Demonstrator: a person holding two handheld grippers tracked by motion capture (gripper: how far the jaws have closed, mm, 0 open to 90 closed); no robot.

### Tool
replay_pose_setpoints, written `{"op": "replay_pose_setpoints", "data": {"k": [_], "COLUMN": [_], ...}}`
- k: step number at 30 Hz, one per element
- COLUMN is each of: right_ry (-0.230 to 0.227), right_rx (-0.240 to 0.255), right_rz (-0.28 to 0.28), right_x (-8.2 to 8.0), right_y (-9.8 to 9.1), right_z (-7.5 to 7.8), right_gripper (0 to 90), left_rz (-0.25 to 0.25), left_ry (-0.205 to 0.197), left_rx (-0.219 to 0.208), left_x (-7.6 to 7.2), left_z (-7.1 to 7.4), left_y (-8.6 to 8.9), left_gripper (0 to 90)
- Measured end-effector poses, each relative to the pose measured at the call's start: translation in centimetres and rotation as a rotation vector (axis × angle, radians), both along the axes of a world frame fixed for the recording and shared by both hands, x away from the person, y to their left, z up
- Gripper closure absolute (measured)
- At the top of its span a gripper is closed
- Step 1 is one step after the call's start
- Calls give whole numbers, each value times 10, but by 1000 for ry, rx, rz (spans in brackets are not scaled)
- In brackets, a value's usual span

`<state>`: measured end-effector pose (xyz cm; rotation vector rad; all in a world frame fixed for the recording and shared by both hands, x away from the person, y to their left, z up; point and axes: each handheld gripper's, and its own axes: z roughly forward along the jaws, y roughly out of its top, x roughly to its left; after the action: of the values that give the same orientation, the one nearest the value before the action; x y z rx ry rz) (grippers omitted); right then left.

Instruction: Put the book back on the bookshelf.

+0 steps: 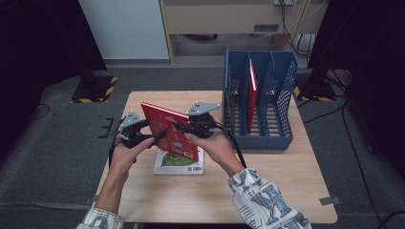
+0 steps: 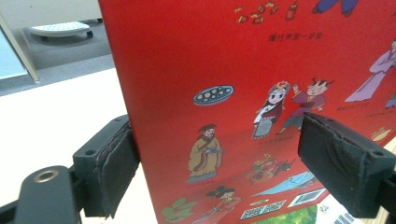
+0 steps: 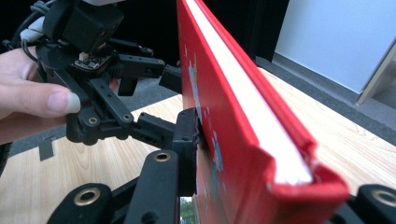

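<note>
The right gripper [image 1: 177, 127] is clamped on the red book [image 1: 169, 131], held tilted above the worktop [image 1: 267, 171]. The left gripper [image 1: 154, 140] has its jaws apart astride the book's edge, pads apparently not pressing. Beyond stands a blue rack [image 1: 260, 98]; the book beneath is mostly hidden.

The red book [image 1: 169, 131] I hold up hides most of the second book [image 1: 179, 164] lying on the table [image 1: 267, 176] under my grippers; I see just its lower strip. Along my left gripper [image 2: 215, 163], the red book runs past the top and right edges, and its small print is too fine to read. Along my right gripper [image 3: 261, 186], the right jaw is hidden behind the book's corner, and the cover's figures are foreshortened beyond telling.
</note>
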<state>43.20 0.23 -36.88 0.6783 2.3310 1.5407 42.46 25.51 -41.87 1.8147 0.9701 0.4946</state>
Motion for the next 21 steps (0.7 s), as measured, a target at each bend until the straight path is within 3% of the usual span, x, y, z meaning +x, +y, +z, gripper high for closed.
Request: {"op": "replay_pose_setpoints", "data": {"k": [12,15,21], "right_ry": [-3,1,19], "right_rx": [27,31,52], "right_rz": [28,38,24], "right_x": [6,6,8], "right_y": [7,7,5], "right_z": [0,0,-1], "right_gripper": [743,764,786], "left_rz": [0,7,22], "left_ry": [-15,-2,28], "left_rx": [-7,-29,7], "left_x": [-2,-7,-18], "left_z": [-3,-8,-25], "left_y": [2,6,17], "left_gripper": [144,144,125]}}
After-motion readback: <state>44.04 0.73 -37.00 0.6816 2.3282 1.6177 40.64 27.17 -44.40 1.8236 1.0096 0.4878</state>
